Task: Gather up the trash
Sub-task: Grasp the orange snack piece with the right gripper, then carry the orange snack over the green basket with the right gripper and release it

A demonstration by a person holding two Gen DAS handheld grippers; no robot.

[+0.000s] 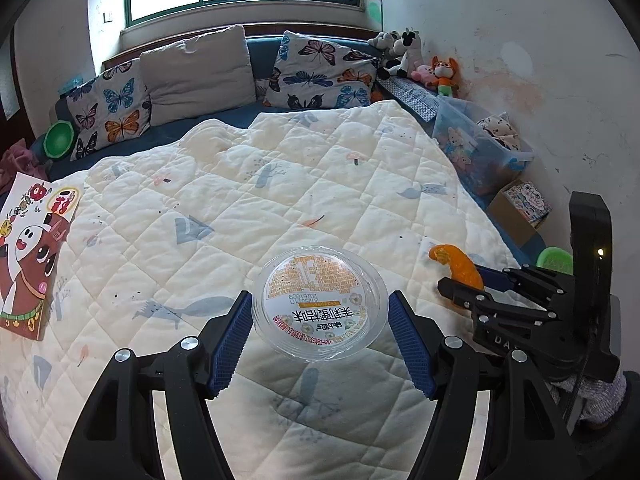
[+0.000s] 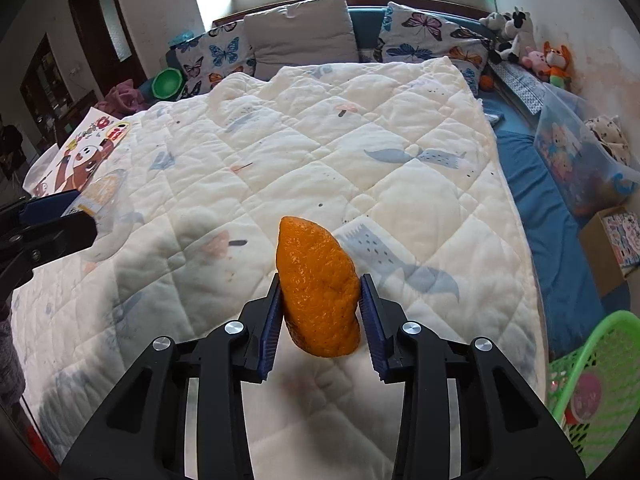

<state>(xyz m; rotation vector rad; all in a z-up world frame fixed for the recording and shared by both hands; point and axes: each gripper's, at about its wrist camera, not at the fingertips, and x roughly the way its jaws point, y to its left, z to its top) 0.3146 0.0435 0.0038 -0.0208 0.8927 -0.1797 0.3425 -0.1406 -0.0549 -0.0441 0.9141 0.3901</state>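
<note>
My left gripper point(image 1: 320, 316) is shut on a clear plastic cup point(image 1: 320, 304) with a printed orange and white lid, held above the white quilt point(image 1: 240, 200). My right gripper point(image 2: 320, 300) is shut on a piece of orange peel point(image 2: 318, 288), also above the quilt. In the left wrist view the right gripper point(image 1: 460, 286) shows at the right with the orange peel point(image 1: 456, 266) in it. In the right wrist view the left gripper point(image 2: 68, 208) and the plastic cup point(image 2: 106, 196) show at the left edge.
A green mesh basket point(image 2: 592, 380) stands at the bed's lower right. A picture book point(image 1: 32, 256) lies on the quilt's left side. Butterfly pillows point(image 1: 320, 68), a green bowl point(image 1: 60, 138), plush toys point(image 1: 404, 52), a clear storage bin point(image 1: 480, 140) and a cardboard box point(image 1: 520, 212) line the bed's edges.
</note>
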